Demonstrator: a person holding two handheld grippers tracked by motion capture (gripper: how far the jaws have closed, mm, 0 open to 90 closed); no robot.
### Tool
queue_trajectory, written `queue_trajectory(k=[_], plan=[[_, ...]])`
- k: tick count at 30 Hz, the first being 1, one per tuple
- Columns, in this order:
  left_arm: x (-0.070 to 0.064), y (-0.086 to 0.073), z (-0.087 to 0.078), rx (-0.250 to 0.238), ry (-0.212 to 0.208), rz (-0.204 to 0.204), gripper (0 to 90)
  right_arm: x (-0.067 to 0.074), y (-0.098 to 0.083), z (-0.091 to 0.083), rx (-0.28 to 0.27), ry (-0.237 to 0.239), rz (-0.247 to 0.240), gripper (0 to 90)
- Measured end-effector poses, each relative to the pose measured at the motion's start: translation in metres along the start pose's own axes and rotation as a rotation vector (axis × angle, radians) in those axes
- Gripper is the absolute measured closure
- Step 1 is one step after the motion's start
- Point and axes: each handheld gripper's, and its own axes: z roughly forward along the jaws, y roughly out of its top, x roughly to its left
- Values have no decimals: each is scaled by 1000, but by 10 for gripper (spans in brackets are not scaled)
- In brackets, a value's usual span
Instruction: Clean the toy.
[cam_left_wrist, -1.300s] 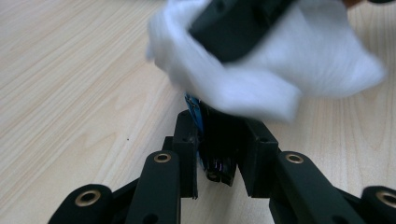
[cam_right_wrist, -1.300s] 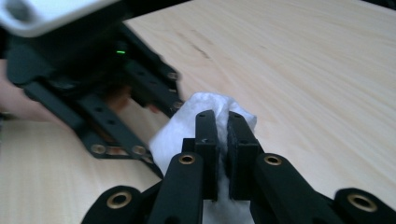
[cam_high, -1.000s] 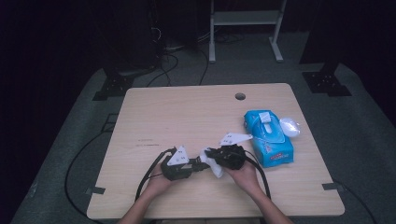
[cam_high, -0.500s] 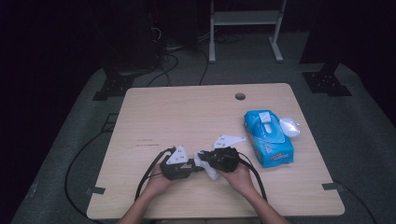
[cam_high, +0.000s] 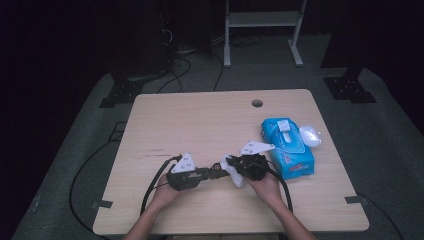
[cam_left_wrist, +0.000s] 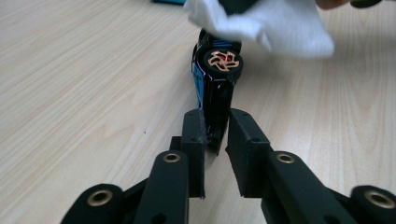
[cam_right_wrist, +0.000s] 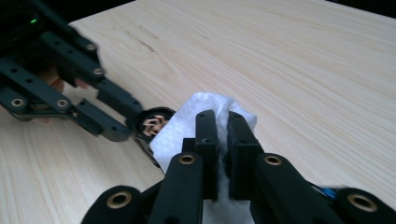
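Observation:
A small black and blue toy car (cam_left_wrist: 217, 79) with an orange-spoked wheel is held at its rear by my left gripper (cam_left_wrist: 215, 126), which is shut on it just above the table. My right gripper (cam_right_wrist: 222, 126) is shut on a white wipe (cam_right_wrist: 187, 128) that lies against the car's far end (cam_right_wrist: 154, 123). In the high view both grippers meet tip to tip near the table's front middle: the left gripper (cam_high: 210, 172), the car (cam_high: 216, 170), the wipe (cam_high: 235, 175) and the right gripper (cam_high: 232, 167).
A blue pack of wipes (cam_high: 287, 147) lies right of my right hand, with a white crumpled lump (cam_high: 310, 135) beside it. The wooden table (cam_high: 200, 120) has a cable hole (cam_high: 257, 103) at the back. Cables trail off the front left edge.
The right gripper with the wipe shifted slightly left and then back right against the car. The left gripper and the car stayed in place.

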Motion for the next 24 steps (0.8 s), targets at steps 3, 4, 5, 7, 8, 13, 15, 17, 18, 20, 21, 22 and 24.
queue_trajectory(k=[3,4,5,7,8,13,15,17,18,20,21,22,24], plan=[[-3,4,7,13,-13,12,626,5,1,4,-2,30,-6,844],[-4,4,9,20,-12,12,596,6,1,5,-3,39,-5,844],[-5,5,11,30,-14,16,583,8,2,5,-3,46,-7,844],[-8,5,16,48,-3,25,558,11,2,8,-9,77,-8,843],[-8,6,16,54,0,30,557,15,3,10,-10,92,-7,843],[-8,4,10,54,8,50,629,23,6,13,-3,129,-60,842],[-7,4,7,47,9,49,635,18,6,10,-1,100,-57,842],[-6,3,6,40,11,37,646,10,5,5,-1,51,-43,842],[-6,3,5,43,9,36,647,6,4,3,-2,33,-28,842],[-7,3,6,40,14,44,647,1,2,1,-6,31,1,842],[-6,4,6,44,14,48,647,2,1,1,-8,32,8,842],[-6,4,6,44,13,46,647,6,2,2,-9,39,-5,842],[-6,3,6,41,16,42,648,13,3,4,-5,67,-32,842]])
